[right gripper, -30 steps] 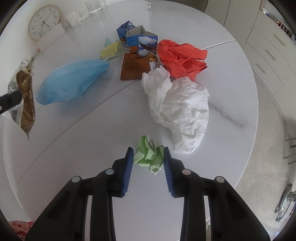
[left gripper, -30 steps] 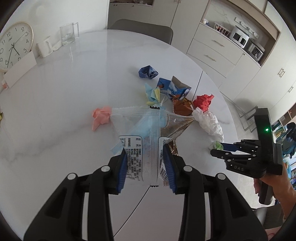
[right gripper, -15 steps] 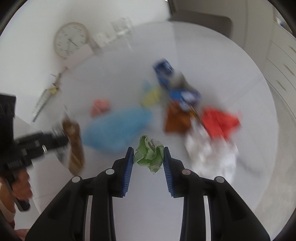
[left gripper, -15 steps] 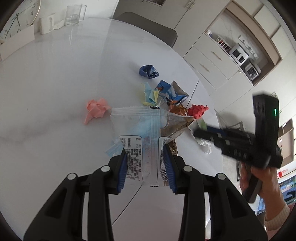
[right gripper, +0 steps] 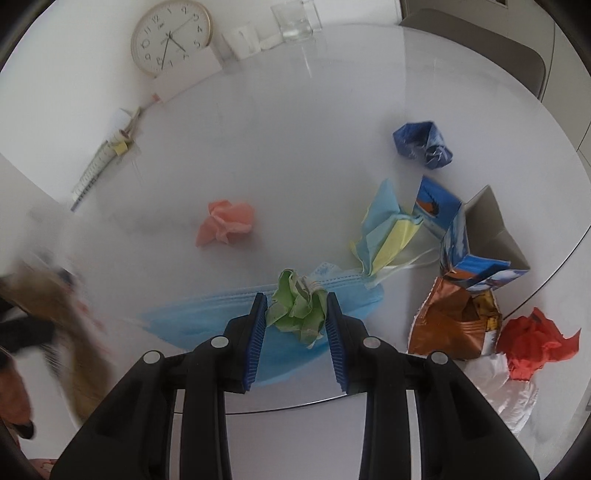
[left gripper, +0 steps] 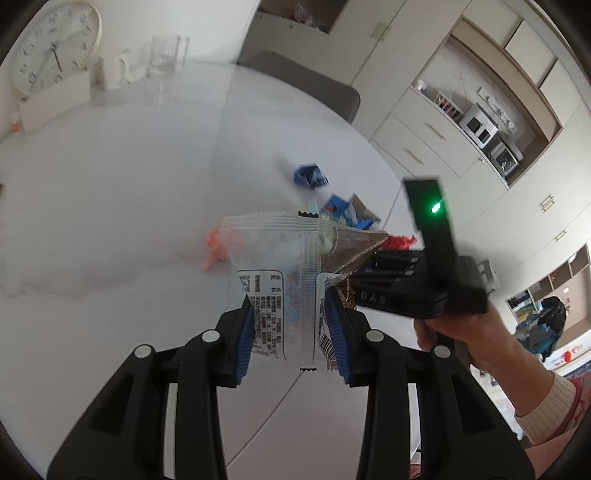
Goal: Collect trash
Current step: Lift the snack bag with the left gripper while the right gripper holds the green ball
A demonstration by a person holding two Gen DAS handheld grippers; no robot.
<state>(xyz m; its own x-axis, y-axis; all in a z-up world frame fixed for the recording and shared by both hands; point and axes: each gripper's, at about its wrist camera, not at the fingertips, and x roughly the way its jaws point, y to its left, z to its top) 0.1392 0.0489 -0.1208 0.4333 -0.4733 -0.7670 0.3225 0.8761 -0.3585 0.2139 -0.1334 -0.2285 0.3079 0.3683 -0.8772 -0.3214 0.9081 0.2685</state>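
My left gripper (left gripper: 291, 332) is shut on a clear plastic wrapper (left gripper: 280, 273) with printed text, held above the white round table (left gripper: 110, 206); a brown foil wrapper (left gripper: 354, 247) hangs with it. My right gripper (right gripper: 295, 321) is shut on a crumpled green paper ball (right gripper: 297, 304), lifted over a blue face mask (right gripper: 221, 317). The right gripper's black body (left gripper: 424, 280) sits just right of the clear wrapper. On the table lie a pink paper ball (right gripper: 227, 221), a blue paper ball (right gripper: 424, 144), a blue-yellow mask (right gripper: 384, 232), a blue carton (right gripper: 465, 240), an orange snack bag (right gripper: 454, 317), red paper (right gripper: 535, 343) and white tissue (right gripper: 506, 391).
A wall clock (right gripper: 171, 35), a white cup (right gripper: 240, 38) and a glass (right gripper: 295, 18) stand at the table's far edge. A grey chair (left gripper: 303, 85) is behind the table. Cabinets with appliances (left gripper: 480, 125) fill the right.
My right gripper has lifted the green paper ball off the table and swung left, close beside my left gripper's wrapper. My left gripper has tilted up, still holding the wrappers.
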